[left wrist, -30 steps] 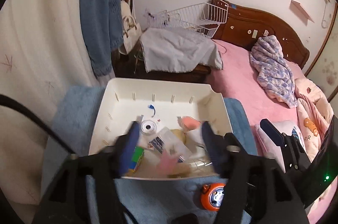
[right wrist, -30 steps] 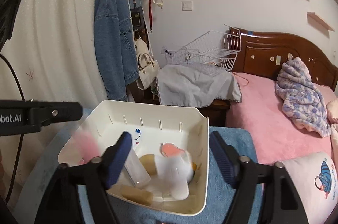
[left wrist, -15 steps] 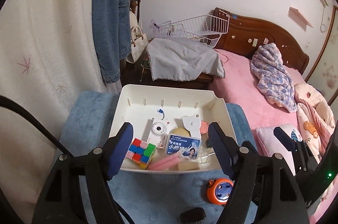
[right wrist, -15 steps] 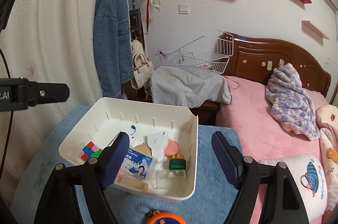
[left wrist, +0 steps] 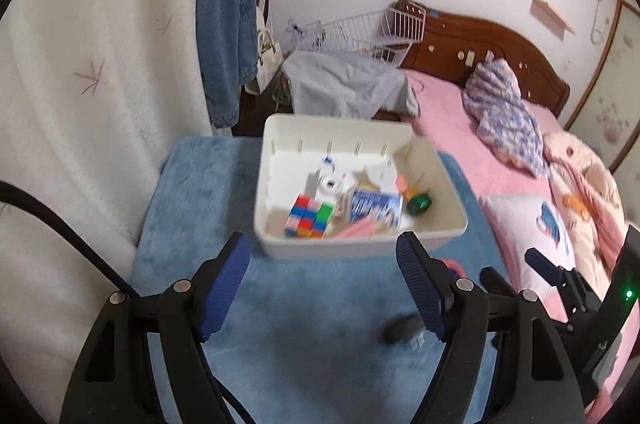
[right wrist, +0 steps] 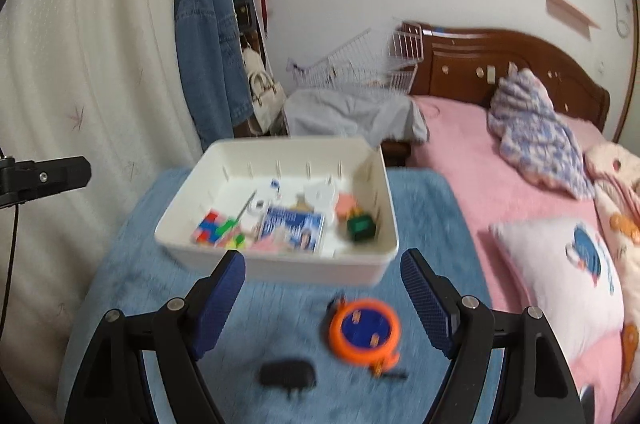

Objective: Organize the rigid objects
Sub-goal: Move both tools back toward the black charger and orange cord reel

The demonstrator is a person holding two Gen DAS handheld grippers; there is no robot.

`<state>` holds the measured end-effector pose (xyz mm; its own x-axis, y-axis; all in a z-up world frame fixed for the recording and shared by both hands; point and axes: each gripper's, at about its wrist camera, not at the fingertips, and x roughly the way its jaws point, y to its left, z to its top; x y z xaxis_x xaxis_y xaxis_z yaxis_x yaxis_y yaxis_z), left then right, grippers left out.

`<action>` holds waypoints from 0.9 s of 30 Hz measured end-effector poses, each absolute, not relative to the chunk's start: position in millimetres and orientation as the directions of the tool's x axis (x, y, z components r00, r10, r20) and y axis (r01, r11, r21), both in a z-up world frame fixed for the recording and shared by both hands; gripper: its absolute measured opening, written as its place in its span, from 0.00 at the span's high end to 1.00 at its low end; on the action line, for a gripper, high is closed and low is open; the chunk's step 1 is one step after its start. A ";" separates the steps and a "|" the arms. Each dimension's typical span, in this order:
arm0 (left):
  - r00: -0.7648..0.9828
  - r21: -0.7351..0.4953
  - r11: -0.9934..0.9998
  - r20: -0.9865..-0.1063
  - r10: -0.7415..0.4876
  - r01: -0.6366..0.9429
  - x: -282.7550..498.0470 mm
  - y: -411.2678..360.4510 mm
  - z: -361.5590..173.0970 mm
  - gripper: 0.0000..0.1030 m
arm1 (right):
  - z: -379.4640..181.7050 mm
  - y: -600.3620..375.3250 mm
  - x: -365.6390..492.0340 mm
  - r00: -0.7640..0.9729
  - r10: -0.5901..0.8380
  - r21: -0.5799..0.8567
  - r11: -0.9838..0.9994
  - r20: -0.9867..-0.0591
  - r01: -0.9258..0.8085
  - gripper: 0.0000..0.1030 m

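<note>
A white plastic bin sits on a blue fluffy mat. It holds a colour cube, a blue-and-white box, a green item and other small things. An orange tape measure and a black plug lie on the mat in front of the bin. My left gripper and right gripper are open and empty, above the mat short of the bin.
A pink bed with a patterned blanket and a pillow lies to the right. A curtain hangs left. A denim jacket, a wire basket and a grey cloth stand behind the bin.
Both grippers have drawn back and up from the bin. The bin's contents have settled. The tape measure and black plug on the mat have come into view.
</note>
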<state>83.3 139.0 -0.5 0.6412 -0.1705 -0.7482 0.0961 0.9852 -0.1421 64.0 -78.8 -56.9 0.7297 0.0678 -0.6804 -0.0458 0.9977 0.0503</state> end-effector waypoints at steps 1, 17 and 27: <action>0.635 -0.136 0.985 -0.753 -0.171 0.105 78.3 143.1 -2.4 0.24 | -58.9 -77.6 58.8 0.724 0.064 0.052 0.998 -0.686 -0.039 0.22; 0.530 0.003 0.928 -0.821 -0.211 0.374 39.0 129.0 -36.0 0.24 | -98.7 -62.7 -22.0 0.602 -0.033 0.002 0.998 -0.798 0.058 0.22; 0.464 0.160 0.767 -0.864 -0.195 0.621 35.9 63.7 -60.2 0.24 | -111.6 -90.2 -16.6 0.597 -0.001 0.048 0.997 -0.802 0.067 0.22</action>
<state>35.9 63.7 -60.2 0.4636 -0.1946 -0.8644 0.6208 0.7674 0.1603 -16.6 -90.2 -111.6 0.5973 -0.0012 -0.8020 0.0669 0.9966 0.0482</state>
